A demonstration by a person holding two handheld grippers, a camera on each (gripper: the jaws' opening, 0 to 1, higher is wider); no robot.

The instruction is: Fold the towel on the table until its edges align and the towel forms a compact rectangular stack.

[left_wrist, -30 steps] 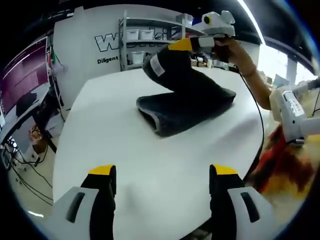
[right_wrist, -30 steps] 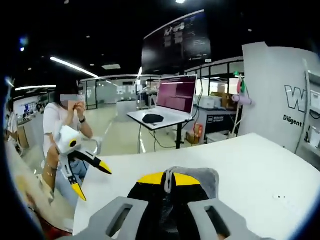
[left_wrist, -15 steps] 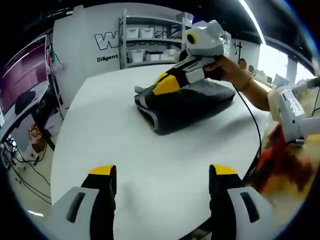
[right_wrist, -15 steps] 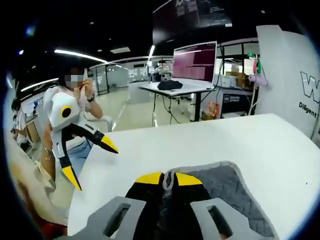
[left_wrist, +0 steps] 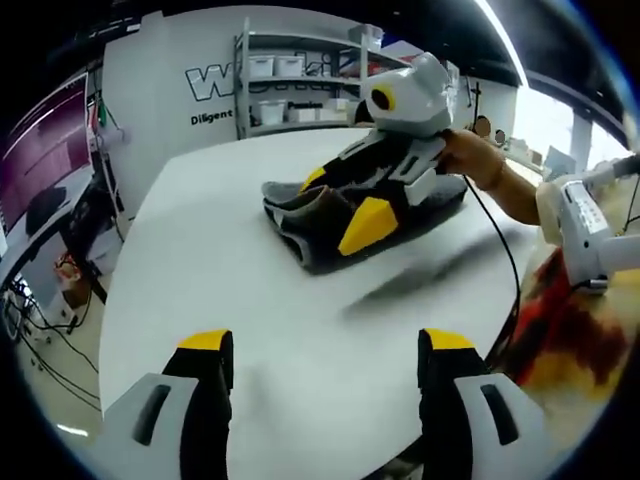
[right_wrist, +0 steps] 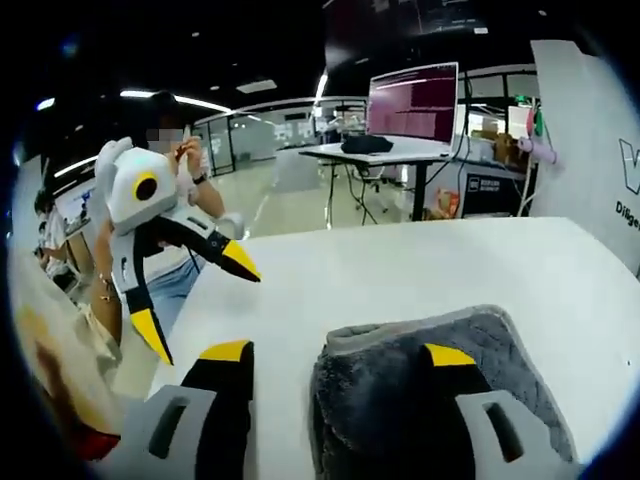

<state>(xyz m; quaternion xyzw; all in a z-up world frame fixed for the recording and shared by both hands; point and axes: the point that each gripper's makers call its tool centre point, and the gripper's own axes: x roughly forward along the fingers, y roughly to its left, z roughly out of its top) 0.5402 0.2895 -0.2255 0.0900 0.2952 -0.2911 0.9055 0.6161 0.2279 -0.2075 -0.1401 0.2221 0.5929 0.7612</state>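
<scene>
- towel [left_wrist: 345, 215] in my left gripper view lies folded into a thick dark bundle toward the far side of the white table [left_wrist: 230, 300]; my right gripper [left_wrist: 345, 205] sits over it with jaws spread, one yellow tip on the near side of the bundle, the other at its far-left corner.
- my left gripper [left_wrist: 325, 350] hangs low over bare table, well apart from the towel, jaws spread and holding nothing.
- half a second ago in this view the right gripper was pinching the folded-over flap down onto the bundle; now it has let go and opened.
- in my right gripper view the towel [right_wrist: 440, 385] lies on the table [right_wrist: 400, 270] between and under my right gripper [right_wrist: 335, 350], jaws spread, nothing pinched; earlier they were closed on the cloth.
- the left gripper [right_wrist: 190, 290] hovers off to the side, open, near the table edge.
- my judgement: the fold is laid and the stack looks compact; what is left is checking edge alignment and tidying.
</scene>
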